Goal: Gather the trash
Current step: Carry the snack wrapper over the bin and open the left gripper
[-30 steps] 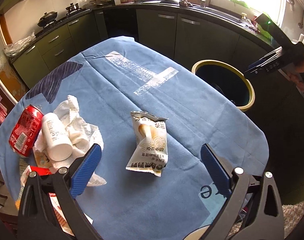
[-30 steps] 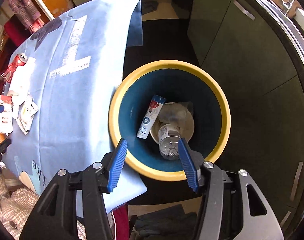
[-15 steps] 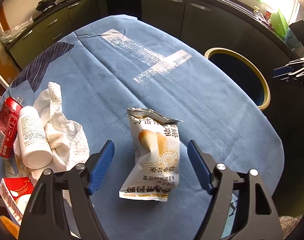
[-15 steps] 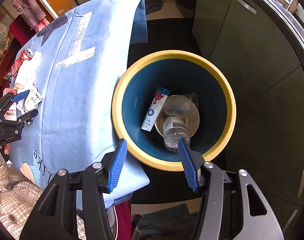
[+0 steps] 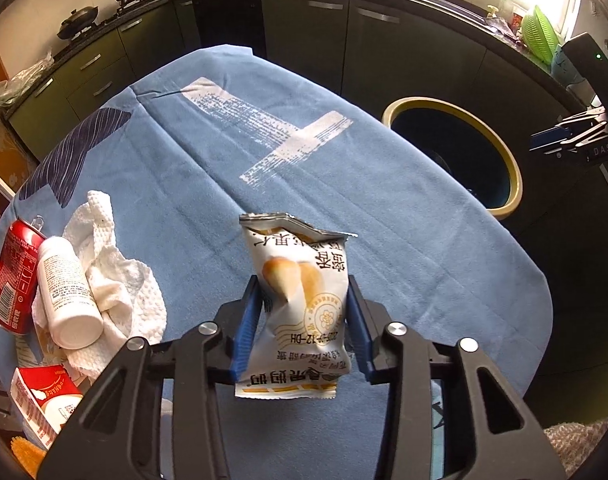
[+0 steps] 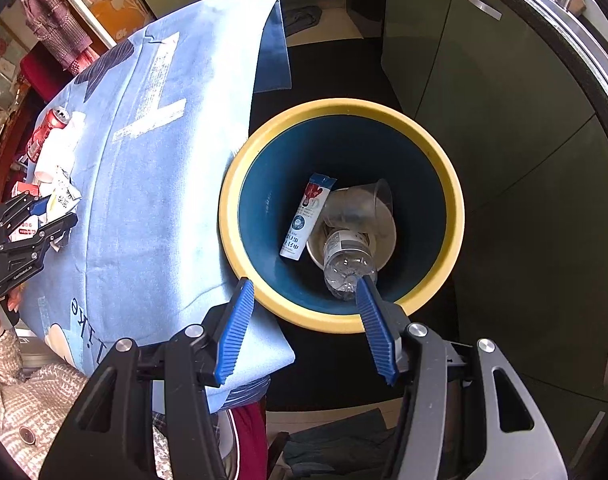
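The left gripper (image 5: 302, 322) is clenched on the crinkled white foil snack wrapper (image 5: 298, 312), low over the blue tablecloth (image 5: 224, 184) — pickup step. Next, by my reading: carry it toward two o'clock into the yellow-rimmed blue bin (image 5: 508, 168), where the right gripper (image 6: 304, 324) hangs spread and empty.

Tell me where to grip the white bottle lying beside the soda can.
Grip the white bottle across its middle, coming from above with the jaws spanning its width. It lies on its side on the paper towel, soda can close along one side, so keep the jaws narrow.
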### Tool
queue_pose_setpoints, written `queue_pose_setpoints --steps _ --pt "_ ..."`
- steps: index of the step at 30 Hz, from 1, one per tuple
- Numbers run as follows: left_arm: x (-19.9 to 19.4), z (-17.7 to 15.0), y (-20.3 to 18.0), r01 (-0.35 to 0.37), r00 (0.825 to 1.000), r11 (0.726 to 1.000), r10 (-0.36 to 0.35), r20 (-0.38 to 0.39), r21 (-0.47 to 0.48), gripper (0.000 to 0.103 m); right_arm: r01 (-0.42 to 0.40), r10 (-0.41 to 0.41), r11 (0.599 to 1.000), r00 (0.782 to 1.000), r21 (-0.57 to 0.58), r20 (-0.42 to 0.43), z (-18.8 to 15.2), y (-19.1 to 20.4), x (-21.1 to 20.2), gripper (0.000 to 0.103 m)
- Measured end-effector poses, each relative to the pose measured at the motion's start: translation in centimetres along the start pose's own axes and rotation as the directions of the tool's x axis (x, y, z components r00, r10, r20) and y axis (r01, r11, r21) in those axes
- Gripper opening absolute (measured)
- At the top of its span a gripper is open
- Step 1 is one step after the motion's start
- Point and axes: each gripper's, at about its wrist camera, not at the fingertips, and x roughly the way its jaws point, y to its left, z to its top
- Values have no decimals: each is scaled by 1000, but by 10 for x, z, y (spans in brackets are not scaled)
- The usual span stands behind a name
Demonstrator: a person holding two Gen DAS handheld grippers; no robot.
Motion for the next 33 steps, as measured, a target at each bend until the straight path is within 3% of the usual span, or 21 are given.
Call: queue_pose_setpoints --steps 5,9,12,16,18,20,22,25,28,33 --pt "-16 24 -26 51 998 997 -52 23 50 40 1 -1 1000 1000 11 18 -5 -9 -7 54" --pt "-17 63 -62 111 992 988 -116 40 108 40 8 -10 999 999 36 35 -15 -23 -15 54" --pt "-3 95 -95 192 980 971 -197 21 140 40 12 -15 998 999 58 41 -25 -36 -21 54" --pt "35 135 -135 249 968 957 -248 -24 148 43 27 -31 996 999 89 43 -42 -54 -28 54" --pt "57 150 -150 237 972 961 -233 -38 145 51 30 -35 994 998 107 46 -51 -62 -32 54" --pt "77 161 -159 210 978 969 -205 -46 134 74 36 -42 992 998 121 46 -59 -70 -36 55" --pt "88 168 -161 192 981 974 -187 -52 117 74 44 -50 990 998 132 46 -66 -74 -40 55" --pt "75 166 -153 221 975 972 -220 -30 74 74 48 -55 990 997 135 52 -71 -76 -43 55" --pt "32 150 -140 208 976 974 -213 48 84 74 42 -48 993 997 108 56 -67 -66 -42 55" --pt "-48 86 -103 215 965 975 -220 143 49 83 -6 5 1000 999 2 47 -42 -19 -30 55"
